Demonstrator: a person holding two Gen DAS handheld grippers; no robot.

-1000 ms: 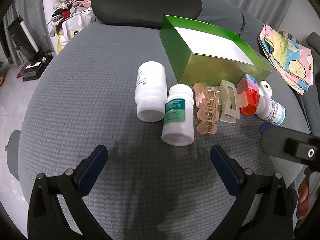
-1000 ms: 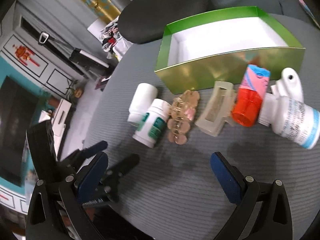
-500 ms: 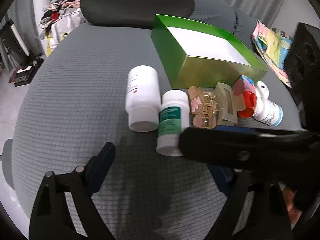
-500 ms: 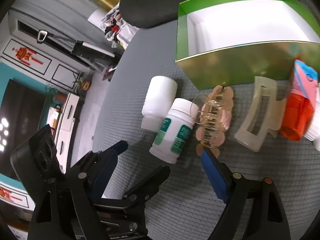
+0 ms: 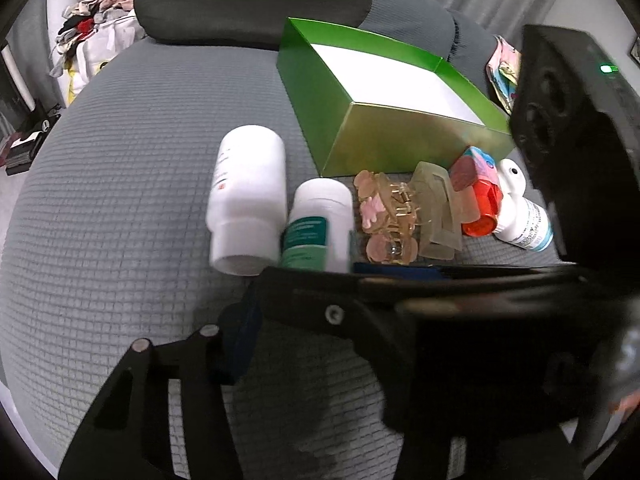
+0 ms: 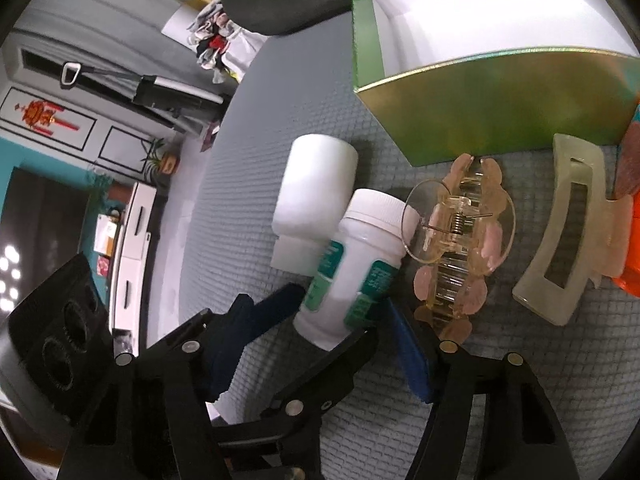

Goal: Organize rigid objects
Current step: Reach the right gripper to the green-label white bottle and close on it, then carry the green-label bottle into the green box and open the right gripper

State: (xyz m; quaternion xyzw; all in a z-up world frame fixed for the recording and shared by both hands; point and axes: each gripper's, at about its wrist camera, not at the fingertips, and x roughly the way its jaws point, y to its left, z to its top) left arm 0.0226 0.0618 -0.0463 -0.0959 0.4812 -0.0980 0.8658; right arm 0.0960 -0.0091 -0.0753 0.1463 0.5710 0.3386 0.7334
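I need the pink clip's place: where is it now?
In the right wrist view, the pink clip lies mid-frame between the green-labelled bottle and the cream clip.

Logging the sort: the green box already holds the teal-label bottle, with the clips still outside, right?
Not quite: the green box is empty. The right wrist view shows the teal-label bottle lying outside it, between the right gripper's jaws. The clips are outside.

Green-labelled bottle (image 6: 352, 276) between right jaws
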